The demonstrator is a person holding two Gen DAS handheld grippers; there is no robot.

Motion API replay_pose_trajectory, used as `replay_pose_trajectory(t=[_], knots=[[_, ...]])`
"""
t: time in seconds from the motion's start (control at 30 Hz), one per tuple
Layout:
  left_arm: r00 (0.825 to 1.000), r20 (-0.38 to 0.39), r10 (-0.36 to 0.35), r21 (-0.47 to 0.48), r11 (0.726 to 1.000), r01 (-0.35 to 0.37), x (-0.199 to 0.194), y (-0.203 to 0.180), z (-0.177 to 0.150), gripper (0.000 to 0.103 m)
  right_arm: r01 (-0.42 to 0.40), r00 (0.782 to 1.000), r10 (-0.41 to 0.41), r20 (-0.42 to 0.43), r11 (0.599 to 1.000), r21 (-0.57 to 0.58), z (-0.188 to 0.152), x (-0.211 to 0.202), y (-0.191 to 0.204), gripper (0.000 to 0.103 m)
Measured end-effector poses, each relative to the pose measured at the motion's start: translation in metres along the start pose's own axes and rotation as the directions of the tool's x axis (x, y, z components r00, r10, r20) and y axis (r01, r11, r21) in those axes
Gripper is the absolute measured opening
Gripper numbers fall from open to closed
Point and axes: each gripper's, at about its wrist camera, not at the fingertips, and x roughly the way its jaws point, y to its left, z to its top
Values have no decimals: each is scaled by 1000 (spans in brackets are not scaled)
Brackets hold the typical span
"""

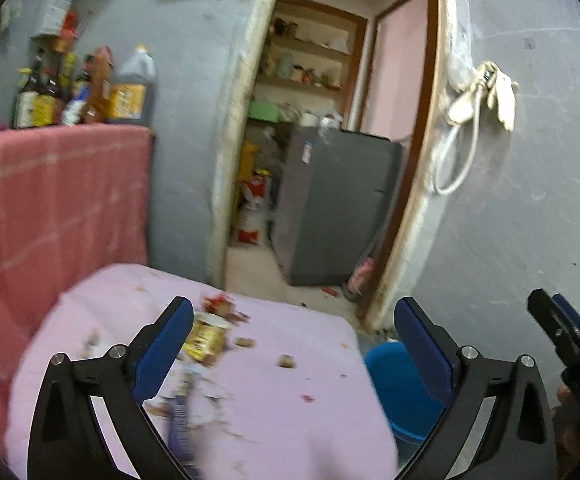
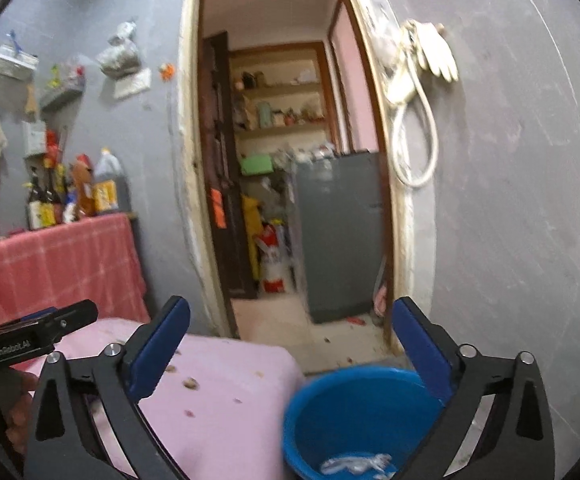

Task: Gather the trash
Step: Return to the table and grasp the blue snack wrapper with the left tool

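Both my left claw (image 1: 293, 344) and right claw (image 2: 290, 344) gape empty, so snatching the yellow wrapper (image 1: 206, 336) carelessly could scatter crumbs off the pink table (image 1: 290, 420) beside the blue bucket (image 2: 353, 404)

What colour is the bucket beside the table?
Bright blue bucket, seen best in the right wrist view, with crumpled clear plastic inside.

The pink tablecloth (image 1: 282, 412) looks like soft matt cloth, a bit crumb-speckled. Blue bucket (image 2: 353, 412) is smooth, slightly glossy plastic, with a crinkly clear plastic wrapper (image 2: 353, 465) inside. Yellow wrapper (image 1: 206, 336) reads as shiny foil. Wall (image 1: 529, 208) is matt grey, scuffed and scratched.
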Motion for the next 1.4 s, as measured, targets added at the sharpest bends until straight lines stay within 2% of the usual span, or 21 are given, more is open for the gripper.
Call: replay_pose_trajectory(t=[0.17, 0.33, 0.67, 1.1, 1.4], knots=[[996, 53, 72, 3, 997, -73, -28, 22, 1, 101, -70, 996, 70, 54, 997, -13, 9, -9, 30, 103], [989, 75, 128, -7, 992, -127, -53, 47, -7, 101, -117, 991, 119, 64, 993, -34, 10, -14, 59, 103], [979, 91, 182, -20, 983, -181, -79, 82, -19, 101, -153, 985, 157, 68, 986, -62, 2, -22, 99, 103], [973, 96, 210, -16, 978, -209, -81, 104, -38, 101, -163, 985, 167, 45, 983, -85, -21, -15, 125, 103], [976, 58, 212, -13, 977, -211, -66, 109, -56, 101, -151, 988, 152, -1, 984, -95, -38, -2, 125, 103]])
